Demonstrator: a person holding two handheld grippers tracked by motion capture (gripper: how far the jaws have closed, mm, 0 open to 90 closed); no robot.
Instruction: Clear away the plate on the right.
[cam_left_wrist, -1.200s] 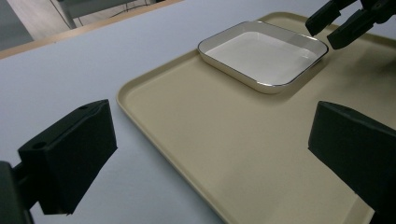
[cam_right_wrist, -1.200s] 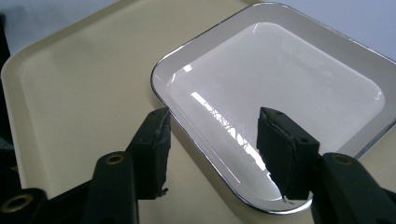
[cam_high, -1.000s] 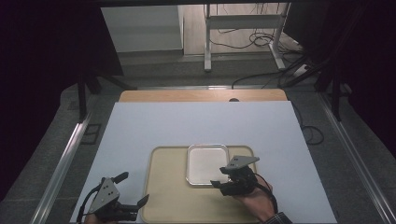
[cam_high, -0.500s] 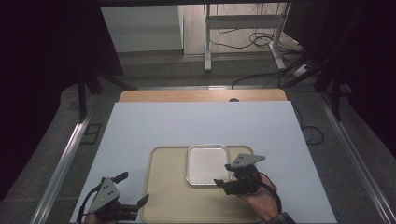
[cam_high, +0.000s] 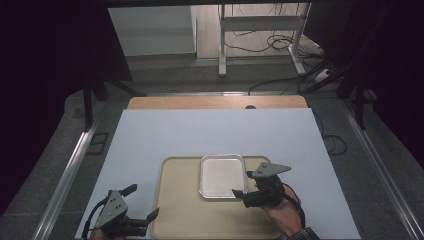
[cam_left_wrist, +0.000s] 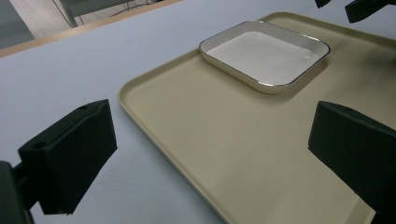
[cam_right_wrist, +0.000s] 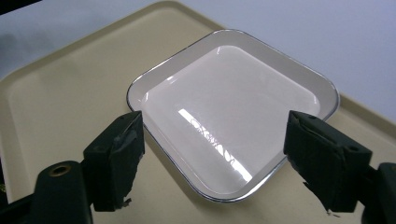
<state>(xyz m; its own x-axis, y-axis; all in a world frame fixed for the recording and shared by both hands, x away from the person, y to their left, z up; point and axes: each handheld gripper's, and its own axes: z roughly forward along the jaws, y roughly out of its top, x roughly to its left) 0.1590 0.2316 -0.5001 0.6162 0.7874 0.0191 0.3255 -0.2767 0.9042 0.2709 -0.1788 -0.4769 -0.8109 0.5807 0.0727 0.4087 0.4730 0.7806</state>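
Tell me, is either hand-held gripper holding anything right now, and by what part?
Nothing is held. The right hand-held gripper is open at the dish; the left hand-held gripper is open over the tray.

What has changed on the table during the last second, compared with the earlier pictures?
Only the right claw moved: it drifted slightly to the right and toward the person, near the corner of the white dish, open and holding nothing. The left claw stayed open at the left edge of the beige tray. Dish and tray did not shift on the table.
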